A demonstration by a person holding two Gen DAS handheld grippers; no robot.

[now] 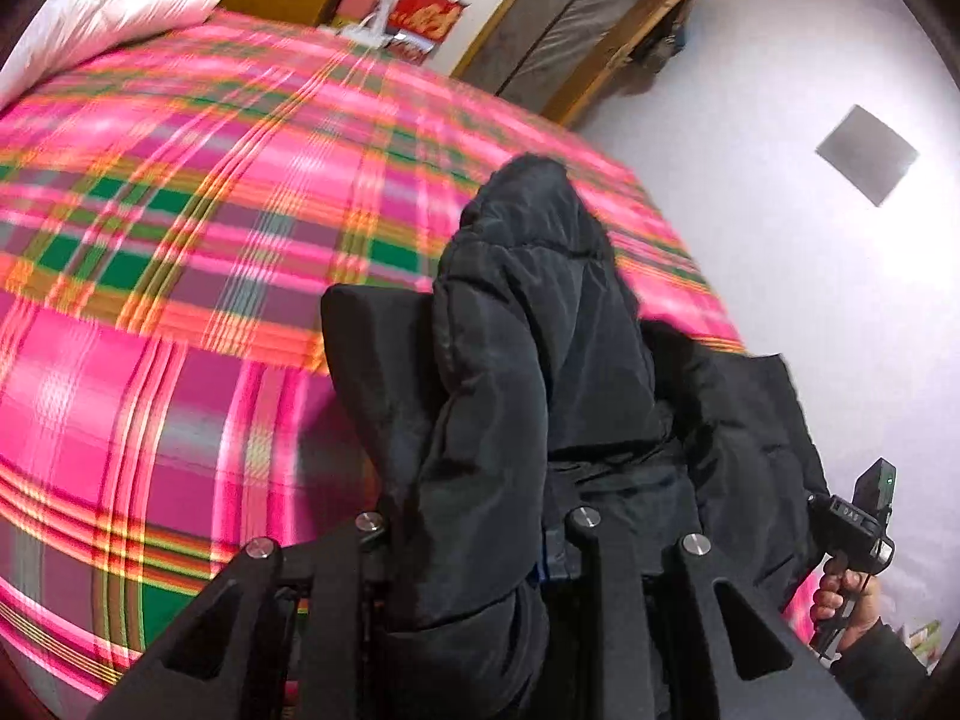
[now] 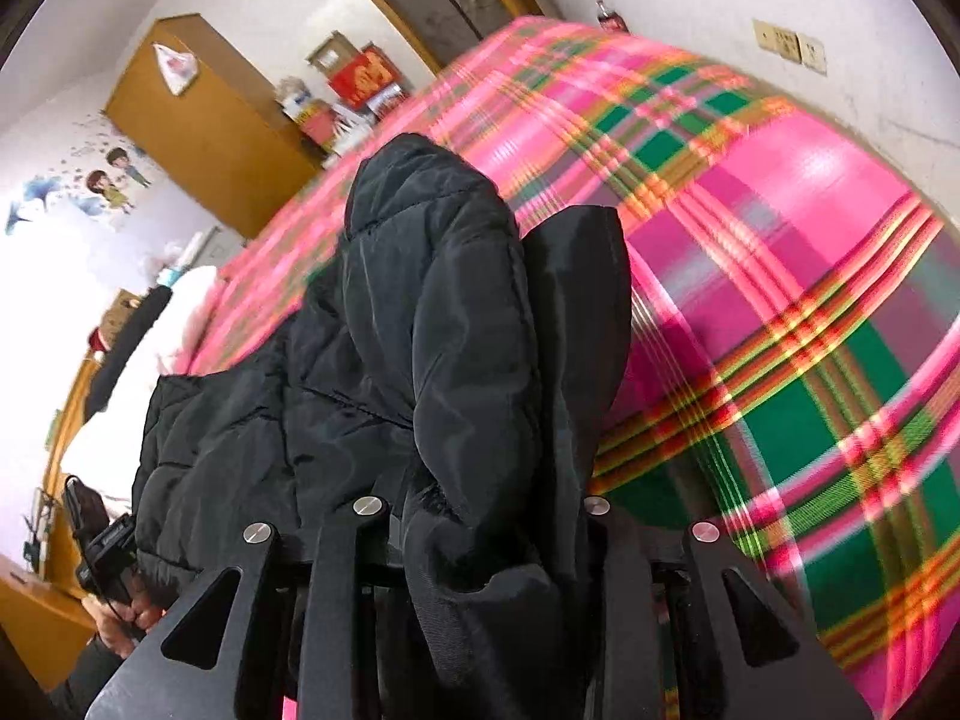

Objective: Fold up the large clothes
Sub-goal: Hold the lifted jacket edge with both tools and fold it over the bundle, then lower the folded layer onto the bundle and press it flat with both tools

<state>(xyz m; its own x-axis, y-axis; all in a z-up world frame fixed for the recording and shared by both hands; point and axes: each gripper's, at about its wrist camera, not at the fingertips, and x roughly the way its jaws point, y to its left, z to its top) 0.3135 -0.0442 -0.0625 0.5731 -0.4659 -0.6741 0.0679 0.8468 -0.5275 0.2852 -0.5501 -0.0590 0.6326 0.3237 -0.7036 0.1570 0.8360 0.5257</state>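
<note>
Both claws clamp the black puffer jacket, which hides their tips; plaid bedspread blurred.

Both wrist views close behind a black jacket, angled down over the shared plaid bed

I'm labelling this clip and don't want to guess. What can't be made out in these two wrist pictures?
- Left wrist view: the left gripper's right finger, buried under the black padded jacket.
- Right wrist view: the right gripper's left finger, covered by that jacket.
- Both views: the jacket's full shape, cut off by the lower edges.
- Both views: the plaid bedspread, smeared by motion blur.
</note>
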